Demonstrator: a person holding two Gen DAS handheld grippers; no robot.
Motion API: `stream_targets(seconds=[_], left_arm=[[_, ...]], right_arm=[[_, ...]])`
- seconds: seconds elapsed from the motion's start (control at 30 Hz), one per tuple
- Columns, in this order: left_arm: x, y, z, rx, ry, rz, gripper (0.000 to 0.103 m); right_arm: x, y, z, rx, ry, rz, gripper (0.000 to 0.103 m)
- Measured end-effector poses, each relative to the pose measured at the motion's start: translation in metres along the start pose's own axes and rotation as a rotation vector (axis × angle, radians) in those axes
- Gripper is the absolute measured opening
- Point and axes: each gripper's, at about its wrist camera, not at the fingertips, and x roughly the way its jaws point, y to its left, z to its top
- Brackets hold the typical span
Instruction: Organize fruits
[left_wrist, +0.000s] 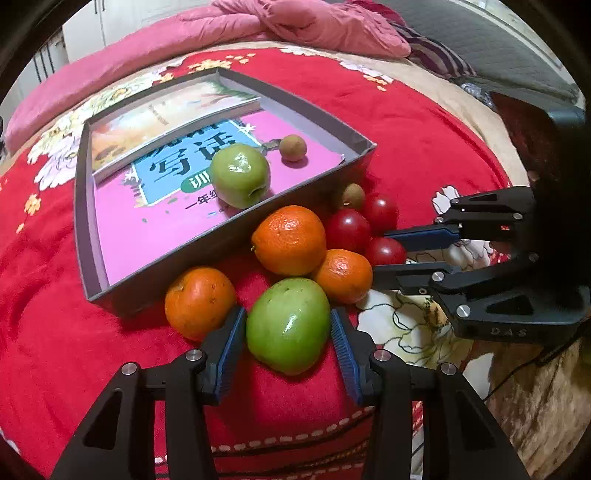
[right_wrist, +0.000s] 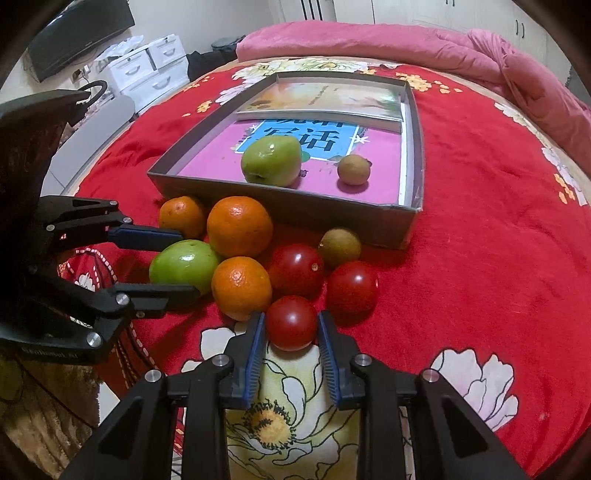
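Note:
A pile of fruit lies on the red bedspread in front of a grey box (left_wrist: 88, 229). My left gripper (left_wrist: 288, 328) has its pads on both sides of a green apple (left_wrist: 288, 325), which rests on the bedspread; it also shows in the right wrist view (right_wrist: 183, 264). My right gripper (right_wrist: 291, 328) has its pads against a red tomato (right_wrist: 291, 321), also resting on the bedspread. Three oranges (left_wrist: 290, 240), two more tomatoes (right_wrist: 351, 286) and a small brown fruit (right_wrist: 340, 245) lie around them. Inside the box (right_wrist: 415, 147) sit a second green apple (right_wrist: 271, 160) and another small brown fruit (right_wrist: 352, 169).
Books (left_wrist: 166, 118) cover the floor of the box. A pink quilt (right_wrist: 406, 40) lies along the far side of the bed. White drawers (right_wrist: 147, 70) and a dark screen (right_wrist: 74, 33) stand beyond the bed's left edge. The bed's near edge is just below both grippers.

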Motion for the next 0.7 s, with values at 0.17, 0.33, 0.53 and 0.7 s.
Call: stream_targets(seconds=[0.17,0.33,0.53,0.7], left_arm=[[0.008,-0.004,-0.002,0.017,0.026,0.014,0.048],[0.01,-0.002,-0.005,-0.031,0.021,0.02,0.048],[0.005,0.004,-0.009,-0.104,-0.002,0.0,0.048],[-0.008,0.012,-0.015,-0.173,-0.02,-0.015,0.048]], right_arm=[[0.0,0.002,0.001,-0.031,-0.003,-0.006,0.029],[-0.007,0.004,-0.001,-0.042,-0.021,-0.015,0.029],[-0.025,-0.003,-0.001,0.013,-0.088,0.031,0.029],[-0.033,-0.005,0.004,0.032,-0.131,0.043,0.029]])
